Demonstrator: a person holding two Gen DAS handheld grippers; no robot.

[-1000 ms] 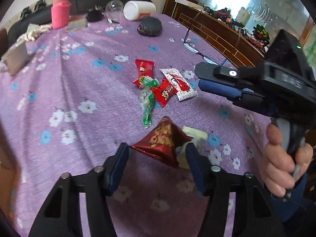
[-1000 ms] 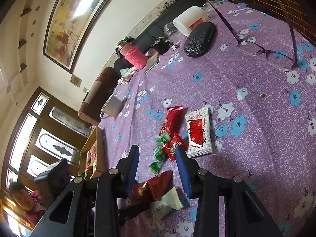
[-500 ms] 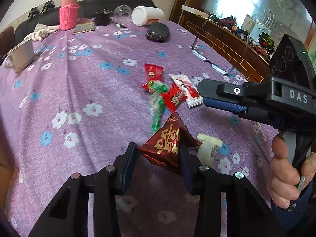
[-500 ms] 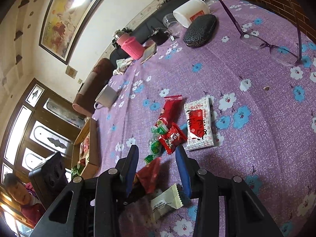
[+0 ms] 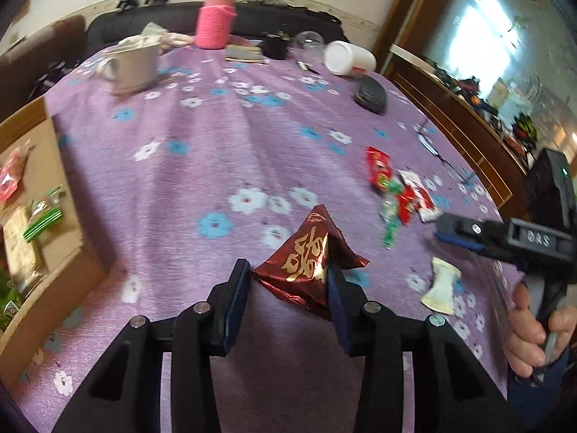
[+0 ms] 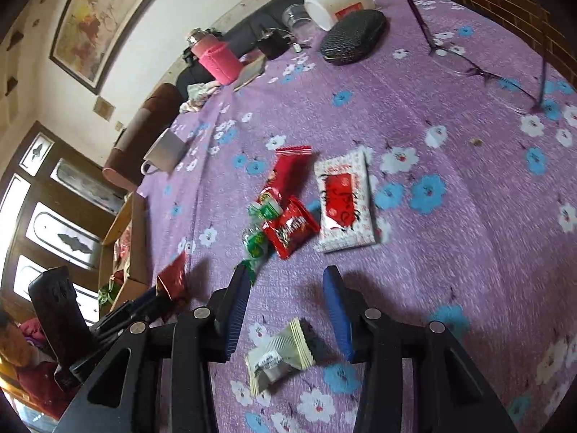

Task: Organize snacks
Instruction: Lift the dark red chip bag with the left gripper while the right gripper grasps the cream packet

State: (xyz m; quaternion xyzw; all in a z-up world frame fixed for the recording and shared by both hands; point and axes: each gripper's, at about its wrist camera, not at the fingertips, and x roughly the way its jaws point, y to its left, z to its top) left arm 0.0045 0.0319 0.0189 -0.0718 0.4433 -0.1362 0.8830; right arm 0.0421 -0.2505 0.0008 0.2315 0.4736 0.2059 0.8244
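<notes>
While lifted off the table (image 5: 216, 151), left gripper (image 5: 286, 288) fingers pinch dark red snack packet (image 5: 306, 263); cardboard box (image 5: 54, 252) sits left. Right view: right gripper (image 6: 286, 310) fingers spread, hovering over pale wrapped snack (image 6: 279, 355).

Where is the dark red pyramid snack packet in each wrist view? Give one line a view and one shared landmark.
Left wrist view: dark red pyramid packet sits bottom centre, clamped in the left gripper.
Right wrist view: the same packet shows at lower left, beside the cardboard box.
Shared landmark: pink bottle at the table's far end.
</notes>
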